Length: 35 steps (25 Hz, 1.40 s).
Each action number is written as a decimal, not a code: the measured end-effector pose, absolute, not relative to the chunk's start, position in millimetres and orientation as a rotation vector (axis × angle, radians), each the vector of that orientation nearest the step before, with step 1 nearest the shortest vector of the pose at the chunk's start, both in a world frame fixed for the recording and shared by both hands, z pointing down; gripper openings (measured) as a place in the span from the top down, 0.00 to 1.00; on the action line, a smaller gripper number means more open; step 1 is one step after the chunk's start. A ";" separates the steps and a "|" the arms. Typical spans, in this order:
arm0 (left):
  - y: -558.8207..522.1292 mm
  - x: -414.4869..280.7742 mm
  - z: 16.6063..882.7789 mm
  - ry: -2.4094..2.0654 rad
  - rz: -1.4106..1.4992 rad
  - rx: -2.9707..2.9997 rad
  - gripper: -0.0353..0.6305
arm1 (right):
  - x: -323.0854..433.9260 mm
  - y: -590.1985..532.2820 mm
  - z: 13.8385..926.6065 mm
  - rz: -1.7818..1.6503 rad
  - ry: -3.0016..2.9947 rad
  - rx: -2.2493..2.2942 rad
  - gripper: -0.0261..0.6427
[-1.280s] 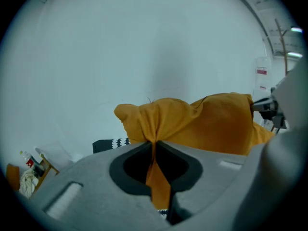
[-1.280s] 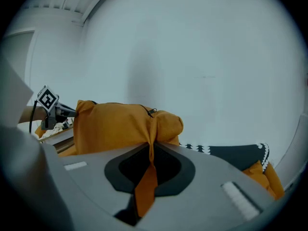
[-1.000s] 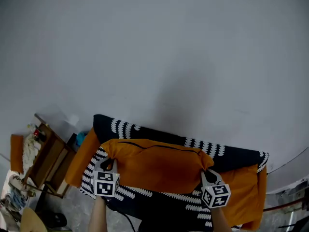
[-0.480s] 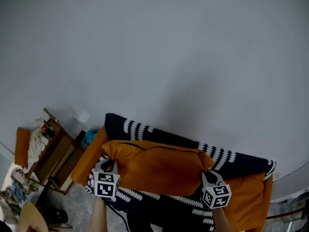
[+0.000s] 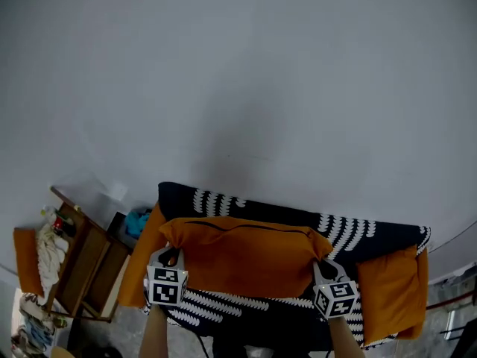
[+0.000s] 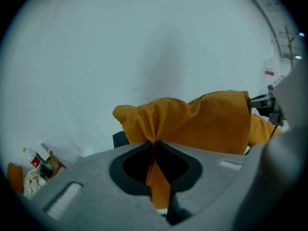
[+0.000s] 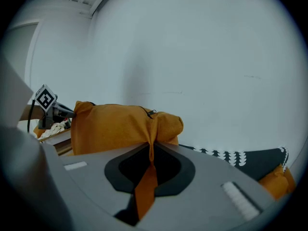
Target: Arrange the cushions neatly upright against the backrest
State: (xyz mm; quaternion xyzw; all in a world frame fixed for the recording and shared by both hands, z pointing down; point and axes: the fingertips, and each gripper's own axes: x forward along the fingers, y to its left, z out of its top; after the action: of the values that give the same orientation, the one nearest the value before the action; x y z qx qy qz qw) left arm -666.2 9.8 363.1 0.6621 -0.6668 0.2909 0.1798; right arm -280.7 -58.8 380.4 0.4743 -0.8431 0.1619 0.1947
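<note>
1. Head view, nearest stuff first: the left gripper (image 5: 170, 253) and right gripper (image 5: 322, 265) are each clamped tight on one end of the plump orange fabric cushion (image 5: 242, 256).
2. Both gripper views agree: a pinched fold of orange cloth runs right between the jaws, which are nearly together.
3. That cushion stretches sideways between the two grippers, with a zip line near its top edge, in front of the black sofa cover with white scallop print (image 5: 223, 200).
4. Just behind on the right, a second orange cushion (image 5: 391, 293) sits at the sofa's end, and another orange piece (image 5: 141, 256) pokes out at the left end.
5. Further left stands a wooden side table (image 5: 82, 263) with clutter on it.
6. Plain pale wall (image 5: 238, 88) fills everything beyond.
</note>
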 end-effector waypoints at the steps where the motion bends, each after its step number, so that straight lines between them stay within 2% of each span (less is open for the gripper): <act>1: 4.2 -676.3 365.8 -1.860 0.831 1.886 0.90 | -290.1 -59.0 381.3 0.456 -2.348 1.344 0.92; 12: -73.9 -753.7 404.2 -1.683 0.882 2.008 0.90 | -361.5 -84.4 405.2 0.510 -2.206 1.467 0.92; 35: -150.4 -822.6 525.6 -1.520 1.054 1.964 0.89 | -429.4 -146.6 512.3 0.544 -2.065 1.356 0.92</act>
State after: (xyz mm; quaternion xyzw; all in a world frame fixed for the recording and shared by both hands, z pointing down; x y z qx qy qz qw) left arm -822.6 -150.4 525.6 0.7102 -0.5496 0.3812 0.2198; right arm -429.4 -146.6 512.3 0.5111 -0.7784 0.2049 0.3013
